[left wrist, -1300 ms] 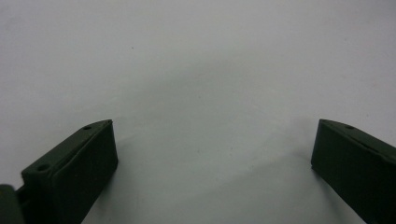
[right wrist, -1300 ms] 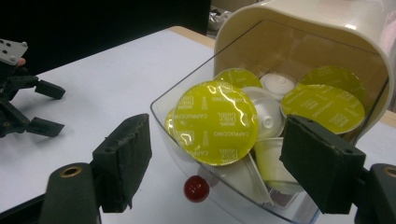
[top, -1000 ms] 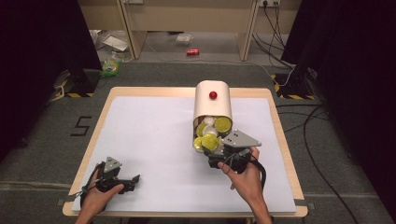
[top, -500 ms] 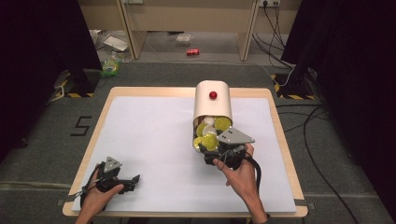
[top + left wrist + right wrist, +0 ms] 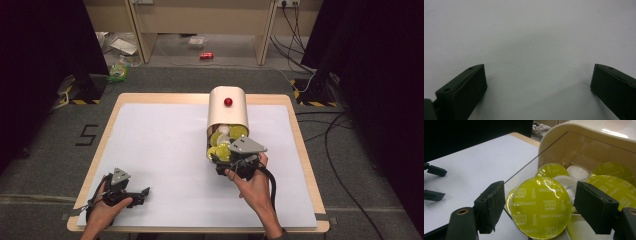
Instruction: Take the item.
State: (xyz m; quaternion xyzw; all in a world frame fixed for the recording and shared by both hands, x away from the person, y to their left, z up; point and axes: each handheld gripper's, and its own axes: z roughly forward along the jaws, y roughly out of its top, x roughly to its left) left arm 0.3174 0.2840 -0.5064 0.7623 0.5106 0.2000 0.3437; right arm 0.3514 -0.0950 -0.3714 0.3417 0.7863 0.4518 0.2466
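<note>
reaching: right tool, jaws apart, straddles the front capsule at the dispenser; next, squeeze. left tool idles spread.

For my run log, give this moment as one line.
right tongs: open, astride front capsule | left tongs: open, idle over table | dispenser: capsules inside

Lab-like recording room: black curtains, taped floor mark, loose cables, white-covered table.
</note>
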